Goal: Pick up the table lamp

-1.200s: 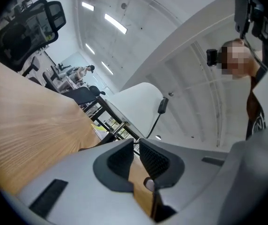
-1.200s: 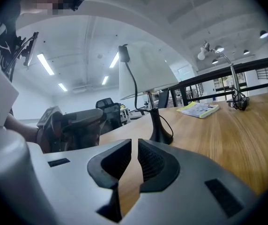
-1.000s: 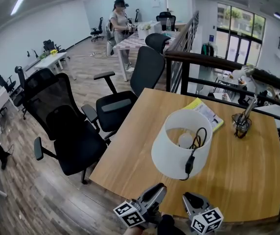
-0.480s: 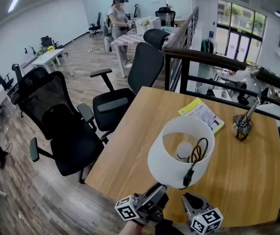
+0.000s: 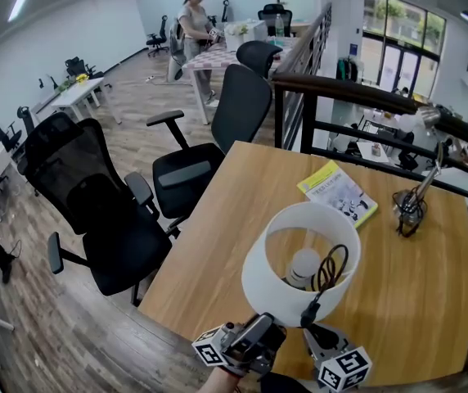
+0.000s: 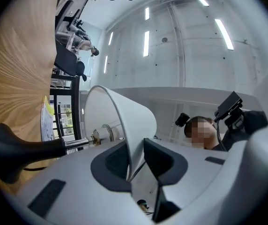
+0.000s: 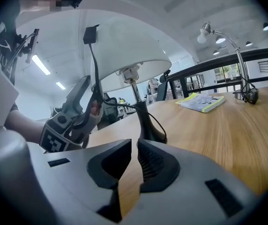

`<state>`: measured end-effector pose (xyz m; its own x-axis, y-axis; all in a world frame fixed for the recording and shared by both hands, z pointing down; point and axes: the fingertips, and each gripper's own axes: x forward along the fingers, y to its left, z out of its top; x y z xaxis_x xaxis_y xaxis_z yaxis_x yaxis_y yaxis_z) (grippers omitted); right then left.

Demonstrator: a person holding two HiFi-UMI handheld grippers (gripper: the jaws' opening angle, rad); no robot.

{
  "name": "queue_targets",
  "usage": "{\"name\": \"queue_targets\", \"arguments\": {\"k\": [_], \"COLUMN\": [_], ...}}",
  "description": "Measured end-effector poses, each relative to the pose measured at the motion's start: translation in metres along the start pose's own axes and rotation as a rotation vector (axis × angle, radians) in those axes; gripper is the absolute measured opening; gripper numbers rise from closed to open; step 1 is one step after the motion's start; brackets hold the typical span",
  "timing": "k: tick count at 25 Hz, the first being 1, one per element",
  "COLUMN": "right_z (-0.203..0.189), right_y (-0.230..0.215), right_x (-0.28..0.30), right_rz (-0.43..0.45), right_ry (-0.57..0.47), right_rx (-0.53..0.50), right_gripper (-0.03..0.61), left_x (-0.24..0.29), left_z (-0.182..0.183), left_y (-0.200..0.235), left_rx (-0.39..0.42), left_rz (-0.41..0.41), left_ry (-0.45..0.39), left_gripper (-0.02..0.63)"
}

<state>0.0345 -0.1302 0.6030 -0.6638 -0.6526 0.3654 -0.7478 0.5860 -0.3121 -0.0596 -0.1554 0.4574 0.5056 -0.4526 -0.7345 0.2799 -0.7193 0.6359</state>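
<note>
We see left tool (image 6: 135, 158), jaws just closing, pinching lampshade (image 5: 254, 281) rim at 6 o'clock; right tool (image 7: 134, 156) pressed together, empty; lamp base (image 7: 150, 128) on bench (image 5: 242, 187); lift remains, we judge.

The table (image 5: 226, 219) is pale wood with a fine grain and a soft satin sheen. The lampshade (image 5: 253, 281) looks smooth, matt white — cloth or plastic, hard to tell; the lamp base (image 7: 149, 125) is glossy black, the lamp stem (image 6: 78, 143) bright metal. The right gripper (image 7: 134, 146) is matt grey plastic with ribbed black pads (image 7: 152, 165).
</note>
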Motion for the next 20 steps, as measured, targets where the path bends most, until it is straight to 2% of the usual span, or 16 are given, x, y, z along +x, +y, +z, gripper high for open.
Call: {"name": "queue_targets", "arguments": {"k": [6, 14, 20], "right_z": [0.011, 0.036, 0.053], "right_y": [-0.011, -0.028, -0.037], "right_x": [0.009, 0.018, 0.026], "right_rz": [-0.009, -0.021, -0.018], "right_ry": [-0.018, -0.078, -0.116], "right_rx": [-0.002, 0.004, -0.006], "right_gripper": [0.057, 0.057, 0.057], "left_x": [0.003, 0.021, 0.034], "left_z": [0.010, 0.030, 0.045], "left_y": [0.000, 0.013, 0.021], "left_rx": [-0.012, 0.000, -0.030], "left_rz": [-0.045, -0.044, -0.052], "left_ry": [-0.040, -0.094, -0.137], "left_gripper": [0.065, 0.046, 0.037]}}
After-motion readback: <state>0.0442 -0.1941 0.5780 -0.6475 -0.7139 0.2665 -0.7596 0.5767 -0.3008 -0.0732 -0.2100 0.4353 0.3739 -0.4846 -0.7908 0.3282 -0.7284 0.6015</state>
